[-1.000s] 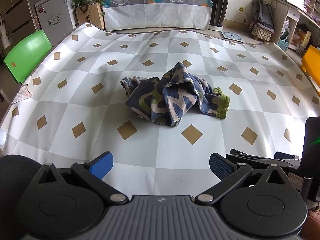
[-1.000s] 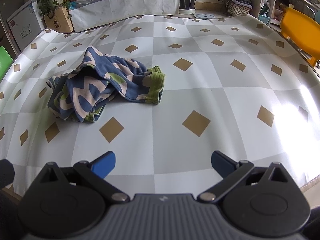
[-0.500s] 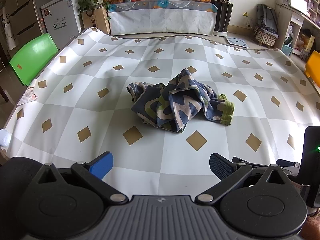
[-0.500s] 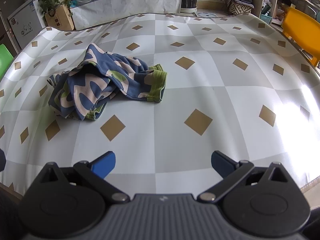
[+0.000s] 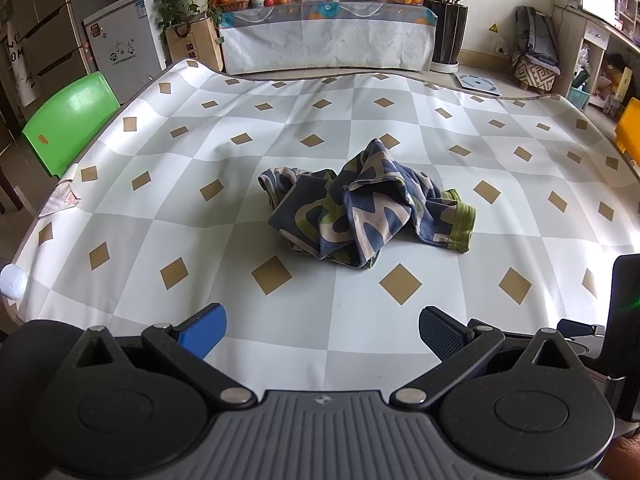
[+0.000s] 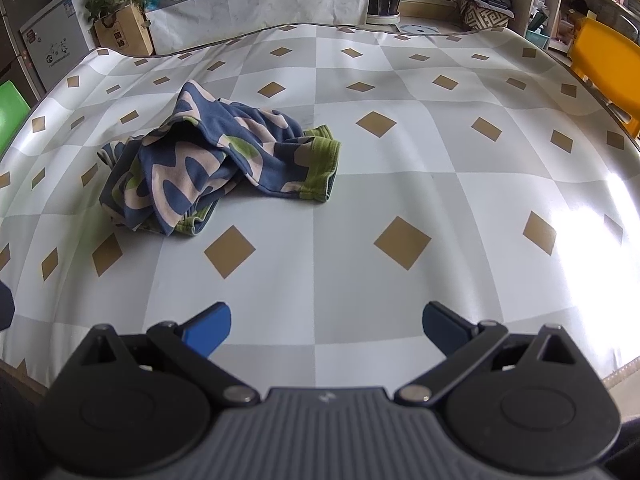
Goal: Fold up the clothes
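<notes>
A crumpled pair of patterned shorts [image 5: 368,208] lies in a heap near the middle of the tabletop [image 5: 340,320], which is covered by a grey-and-white checked cloth with tan diamonds. The fabric is navy with beige and olive wavy shapes, and a green hem band [image 5: 464,226] shows at the heap's right end. One fold stands up as a peak at the far side of the heap.

The left hand-held gripper [image 5: 322,326] hovers over the near edge of the tabletop, well short of the shorts, its blue-padded fingers spread wide with nothing between them. The right hand-held gripper [image 6: 326,324] is likewise on the near side of the shorts and off to their right, its fingers also spread wide and empty; in its view the heap [image 6: 216,164] sits to the upper left.

Left of the shorts, beyond the tabletop edge, stands a green chair [image 5: 70,120]. Right of them, at the far edge, is a yellow chair [image 6: 604,64]. Behind the shorts, past the tabletop, a cloth-draped sideboard [image 5: 328,36] carries fruit and jars.
</notes>
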A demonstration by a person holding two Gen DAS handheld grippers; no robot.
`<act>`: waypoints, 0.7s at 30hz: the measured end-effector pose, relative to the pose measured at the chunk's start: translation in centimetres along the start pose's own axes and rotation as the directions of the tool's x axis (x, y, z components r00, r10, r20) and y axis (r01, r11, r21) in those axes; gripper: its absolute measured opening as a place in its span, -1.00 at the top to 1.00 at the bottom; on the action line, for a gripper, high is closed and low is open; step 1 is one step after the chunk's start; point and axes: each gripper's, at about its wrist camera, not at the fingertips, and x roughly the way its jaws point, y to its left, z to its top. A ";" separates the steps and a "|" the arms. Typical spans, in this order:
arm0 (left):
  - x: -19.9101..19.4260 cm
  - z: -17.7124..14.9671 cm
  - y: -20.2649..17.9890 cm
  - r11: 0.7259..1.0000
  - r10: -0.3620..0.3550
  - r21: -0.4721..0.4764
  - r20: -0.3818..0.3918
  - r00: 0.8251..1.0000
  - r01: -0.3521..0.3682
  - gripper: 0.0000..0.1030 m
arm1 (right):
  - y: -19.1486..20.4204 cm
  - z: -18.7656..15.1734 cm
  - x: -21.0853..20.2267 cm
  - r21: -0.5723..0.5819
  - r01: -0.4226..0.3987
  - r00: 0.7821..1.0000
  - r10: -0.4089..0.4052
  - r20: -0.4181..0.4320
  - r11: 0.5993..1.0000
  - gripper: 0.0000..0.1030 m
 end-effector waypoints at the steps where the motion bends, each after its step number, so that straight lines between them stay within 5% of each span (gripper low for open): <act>1: 0.1 0.0 0.0 1.000 0.001 0.002 -0.002 1.000 -0.001 -1.00 | 0.0 0.0 0.0 0.000 -0.001 1.000 0.001 -0.001 1.000 -0.98; 21: 5.7 0.0 2.6 0.996 -0.064 -0.065 -0.115 0.991 0.056 -1.00 | 0.0 0.4 0.3 0.034 -0.082 0.997 0.082 -0.006 0.996 -0.98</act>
